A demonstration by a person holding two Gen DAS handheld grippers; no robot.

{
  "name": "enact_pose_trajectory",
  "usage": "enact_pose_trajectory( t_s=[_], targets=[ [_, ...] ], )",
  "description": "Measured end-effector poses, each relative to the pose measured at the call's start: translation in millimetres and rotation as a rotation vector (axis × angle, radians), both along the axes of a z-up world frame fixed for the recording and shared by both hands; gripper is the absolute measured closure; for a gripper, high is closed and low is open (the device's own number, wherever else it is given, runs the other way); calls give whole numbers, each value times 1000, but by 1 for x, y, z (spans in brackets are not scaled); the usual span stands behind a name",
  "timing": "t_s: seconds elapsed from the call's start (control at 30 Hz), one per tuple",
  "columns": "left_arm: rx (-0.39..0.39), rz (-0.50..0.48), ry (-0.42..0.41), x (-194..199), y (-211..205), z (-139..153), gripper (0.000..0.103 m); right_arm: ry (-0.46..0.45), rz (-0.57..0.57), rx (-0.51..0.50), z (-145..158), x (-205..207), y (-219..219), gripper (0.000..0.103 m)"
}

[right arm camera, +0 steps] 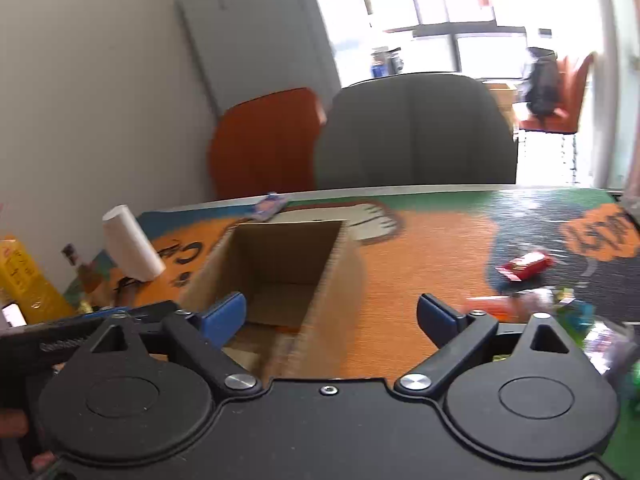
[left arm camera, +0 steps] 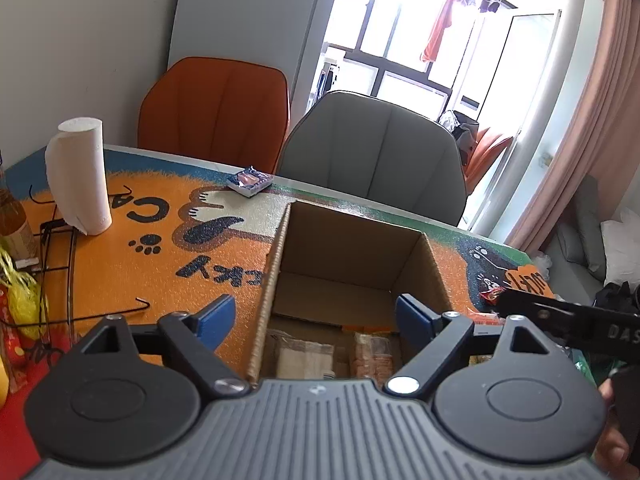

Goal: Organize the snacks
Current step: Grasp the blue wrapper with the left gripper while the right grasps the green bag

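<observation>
Corrugated cardboard box (left arm camera: 352, 248), matt; fuzzy mat (left arm camera: 160, 272); glossy red wrapper (right arm camera: 524, 266).

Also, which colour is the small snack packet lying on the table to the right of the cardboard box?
Red snack packet, with some white; the right wrist view shows it best.

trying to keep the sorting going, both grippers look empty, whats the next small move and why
Probably swing the right gripper to its right and down toward the red snack packet. Both grippers are open and hold nothing, the cardboard box already has a few packets inside, and that red packet lies alone on the mat, apart from the blurred pile nearer the camera, so it looks easiest to pinch.
</observation>
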State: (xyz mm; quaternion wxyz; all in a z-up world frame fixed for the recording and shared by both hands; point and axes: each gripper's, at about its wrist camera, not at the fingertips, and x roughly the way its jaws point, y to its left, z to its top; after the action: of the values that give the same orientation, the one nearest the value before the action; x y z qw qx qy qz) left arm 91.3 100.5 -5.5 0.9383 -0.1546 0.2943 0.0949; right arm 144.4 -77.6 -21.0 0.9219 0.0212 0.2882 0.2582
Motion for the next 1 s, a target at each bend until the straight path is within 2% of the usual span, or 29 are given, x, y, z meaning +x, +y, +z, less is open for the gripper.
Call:
enact_pose_trajectory(
  t_s=[0.17,0.53,1.0],
  targets=[
    [-44,-17,1,-3,-14,-2,0,14,-56,-2,-1,-6,-39,5],
    [-33,-109,-23,-6,-68,1,0,39,-161,17,-8,-21,-102,1],
    [-18,-177,-19,-3,-123,-1,0,51,-264,56,-19,-29,-166,1]
  ],
)
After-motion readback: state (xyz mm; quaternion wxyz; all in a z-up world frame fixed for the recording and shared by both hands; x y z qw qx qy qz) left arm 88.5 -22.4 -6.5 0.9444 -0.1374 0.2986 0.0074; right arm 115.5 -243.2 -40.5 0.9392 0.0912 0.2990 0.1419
